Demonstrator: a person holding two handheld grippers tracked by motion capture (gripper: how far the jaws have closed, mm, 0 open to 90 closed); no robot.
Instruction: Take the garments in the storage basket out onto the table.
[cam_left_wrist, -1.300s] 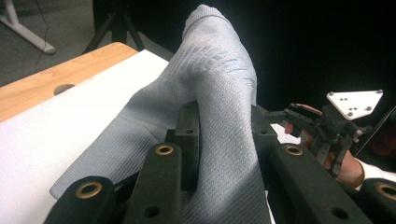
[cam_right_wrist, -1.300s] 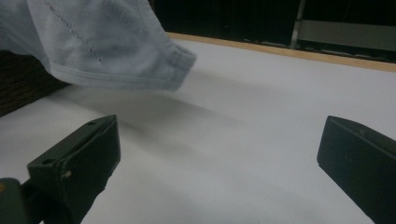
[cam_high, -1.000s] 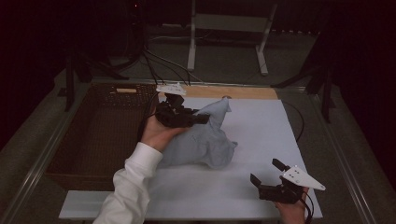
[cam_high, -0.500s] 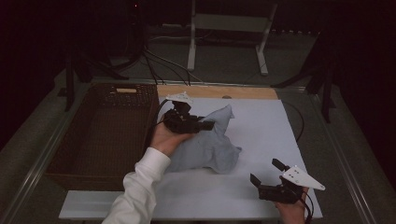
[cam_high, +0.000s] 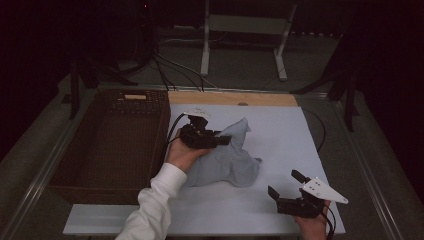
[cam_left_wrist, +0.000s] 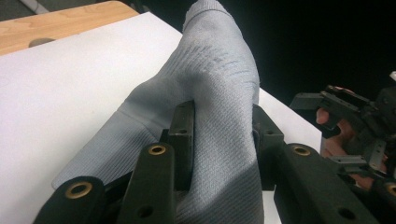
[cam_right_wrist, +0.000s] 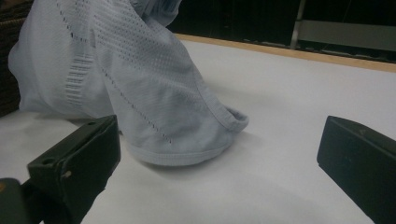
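- In the high view, a grey garment (cam_high: 225, 157) is seen bunched on the white sheet (cam_high: 280, 130) that covers the table (cam_high: 235, 98), near the middle of it and just right of the dark wicker basket (cam_high: 112, 137).
- In the same view, the left hand-held gripper (cam_high: 222, 141) is held over the upper left part of the garment, a raised fold of which is caught between its jaws.
- The right hand-held gripper (cam_high: 285, 184) is held low at the near right corner of the sheet, apart from the garment, with its jaws spread and nothing between them.
- In the left gripper view, the ribbed grey cloth (cam_left_wrist: 219, 93) is pinched between the two black pads (cam_left_wrist: 184, 135); the jaws have just been opening a little, yet the fold is pressed on both sides.
- Farther off in that view, at the right edge, the other gripper (cam_left_wrist: 327, 114) is seen in a hand.
- In the right gripper view, the garment (cam_right_wrist: 140, 79) is shown resting on the sheet (cam_right_wrist: 289, 116) ahead and to the left, its hemmed edge touching the surface, while the two jaws stand wide apart, with bare sheet between them.
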